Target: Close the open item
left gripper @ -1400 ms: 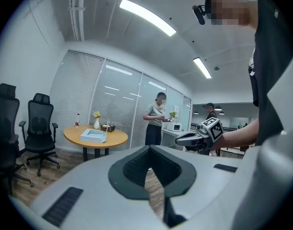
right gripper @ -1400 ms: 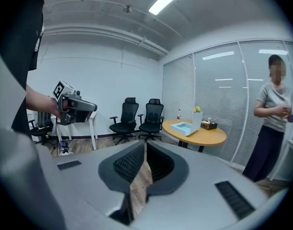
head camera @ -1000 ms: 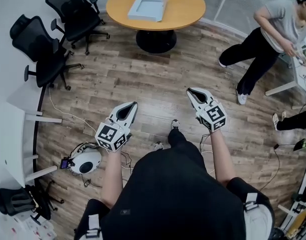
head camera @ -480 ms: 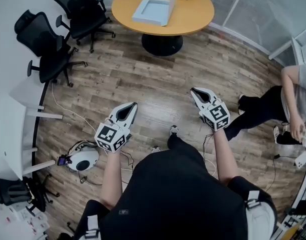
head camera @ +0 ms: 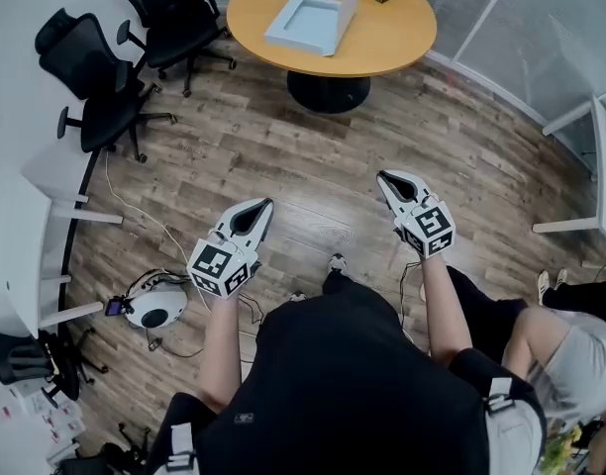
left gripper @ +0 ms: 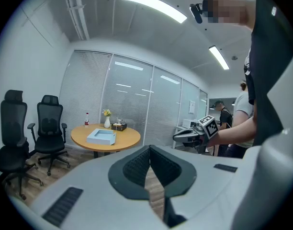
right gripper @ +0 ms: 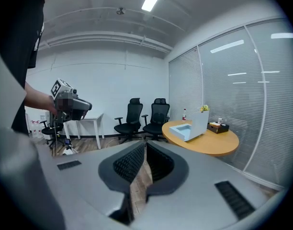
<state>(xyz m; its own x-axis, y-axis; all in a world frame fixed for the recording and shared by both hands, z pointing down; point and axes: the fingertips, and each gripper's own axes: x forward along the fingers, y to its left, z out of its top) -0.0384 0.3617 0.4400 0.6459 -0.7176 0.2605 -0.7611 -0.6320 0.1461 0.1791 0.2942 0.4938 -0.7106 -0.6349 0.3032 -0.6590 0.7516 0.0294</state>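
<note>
**Head view:** Both units are carried fwd over the wood floor (head camera: 283,166). Left gripper (head camera: 263,206) and right gripper (head camera: 386,178) keep the same spacing and pose as 1 s back, tips aimed toward the round table (head camera: 402,43). The table now reads slightly larger and shifted right in frame vs earlier, and the office chairs (head camera: 105,77) have slid likewise. The second person, prev. upper right, is now low at the right edge (head camera: 570,354). Reading: operator is walking in, approach phase only. The target item, a light-blue box (head camera: 305,23), sits on the table with its lid (head camera: 349,6) standing upright at its right side, i.e. open. It is well apart from both grippers, no contact.

**Left gripper view:** Jaws are clenched tip to tip with nothing between them; only floor shows through the slot below. The box (left gripper: 101,137) is ahead-left on the tabletop, distant. The right gripper is visible alongside at right.

**Right gripper view:** Jaws are likewise closed at the tips, empty. The box (right gripper: 187,129) w/ raised lid is ahead-right.

**Assessment:** Task not started, no progress on the lid. Closing distance is the only change. Next req., in my judgement:
- Get within reach.
- Push the lid top down over the tray w/ a closed tip.
- The box looks light and may slide, so the other gripper is prob. needed to steady it.
</note>
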